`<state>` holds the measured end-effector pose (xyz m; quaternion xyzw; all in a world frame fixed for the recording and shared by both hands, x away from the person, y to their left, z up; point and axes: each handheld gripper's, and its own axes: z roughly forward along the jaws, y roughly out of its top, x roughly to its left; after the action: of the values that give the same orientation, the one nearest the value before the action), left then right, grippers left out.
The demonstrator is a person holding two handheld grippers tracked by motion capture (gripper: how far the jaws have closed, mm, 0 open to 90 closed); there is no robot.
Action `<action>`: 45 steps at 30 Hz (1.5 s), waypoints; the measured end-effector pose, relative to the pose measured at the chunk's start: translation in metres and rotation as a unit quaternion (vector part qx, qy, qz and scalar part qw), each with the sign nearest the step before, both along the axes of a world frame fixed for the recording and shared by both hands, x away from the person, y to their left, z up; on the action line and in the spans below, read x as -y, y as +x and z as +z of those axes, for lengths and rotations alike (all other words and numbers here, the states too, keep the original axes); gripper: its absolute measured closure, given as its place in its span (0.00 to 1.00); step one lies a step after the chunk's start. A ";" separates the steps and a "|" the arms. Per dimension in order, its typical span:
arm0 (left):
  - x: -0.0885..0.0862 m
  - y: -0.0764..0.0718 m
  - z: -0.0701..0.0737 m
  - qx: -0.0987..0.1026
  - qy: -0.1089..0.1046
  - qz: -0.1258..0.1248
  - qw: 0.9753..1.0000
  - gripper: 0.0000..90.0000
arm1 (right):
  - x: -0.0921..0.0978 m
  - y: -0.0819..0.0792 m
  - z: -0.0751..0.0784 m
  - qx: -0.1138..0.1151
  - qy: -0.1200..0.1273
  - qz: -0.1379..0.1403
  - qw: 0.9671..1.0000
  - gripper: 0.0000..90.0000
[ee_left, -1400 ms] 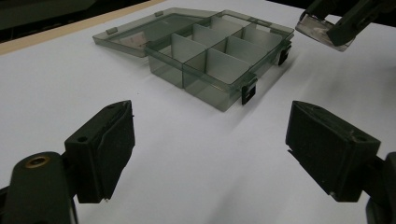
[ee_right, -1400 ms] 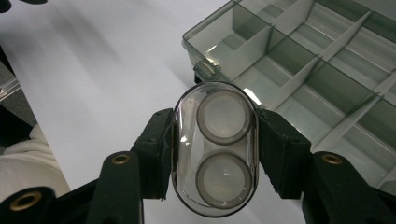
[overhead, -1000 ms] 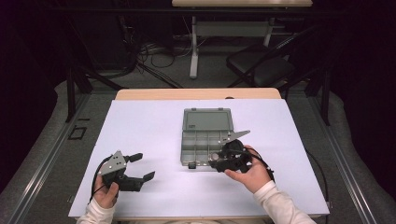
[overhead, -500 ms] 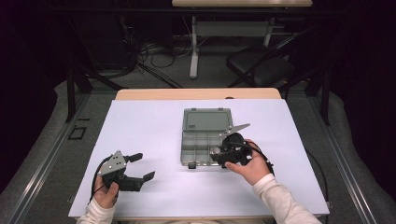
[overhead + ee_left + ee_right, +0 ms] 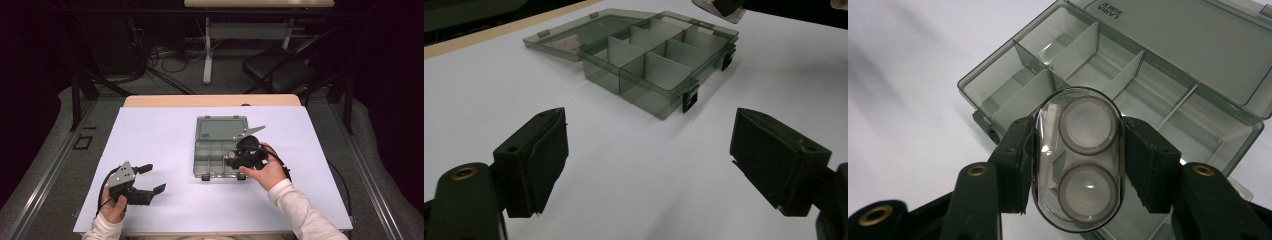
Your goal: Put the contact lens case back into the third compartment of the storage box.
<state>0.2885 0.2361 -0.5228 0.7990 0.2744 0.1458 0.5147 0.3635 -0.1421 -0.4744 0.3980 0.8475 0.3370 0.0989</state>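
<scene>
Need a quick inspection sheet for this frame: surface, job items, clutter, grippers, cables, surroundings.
Surface: white sheet over a wooden table.
Job's things: grey compartment box, lid open and lying flat; clear oval case with two round pods inside, held above the box.
Clutter: nothing seen.
Grippers: left gripper open, near the front edge; right gripper shut on the oval case.
Cables: one trailing from each gripper; a tangle of floor cables beyond the table.
Surroundings: black chair, dark room.

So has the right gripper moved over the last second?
Yes. The right gripper, shut on a clear oval case, has shifted slightly leftward and forward, further over the open grey organizer box, which stayed put.
</scene>
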 end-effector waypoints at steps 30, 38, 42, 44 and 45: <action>0.000 0.000 0.000 -0.001 -0.001 0.000 1.000 0.18 | -0.010 0.038 -0.006 0.007 -0.015 -0.017 1.000 0.54; 0.000 0.000 0.000 -0.001 -0.001 0.000 1.000 0.18 | -0.009 0.048 -0.010 0.014 -0.016 -0.027 0.999 0.54; 0.000 0.000 0.000 -0.001 -0.001 -0.001 1.000 0.18 | -0.009 0.053 -0.014 0.017 -0.015 -0.028 0.999 0.54; 0.000 0.000 0.000 -0.001 -0.001 -0.001 1.000 0.18 | -0.009 0.054 -0.015 0.020 -0.011 -0.025 0.999 0.54; 0.000 0.001 0.000 -0.001 -0.001 -0.001 1.000 0.18 | -0.009 0.056 -0.016 0.019 -0.008 -0.026 0.999 0.54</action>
<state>0.2890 0.2365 -0.5230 0.7988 0.2746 0.1440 0.5155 0.4190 -0.1335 -0.4901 0.4123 0.8376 0.3349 0.1274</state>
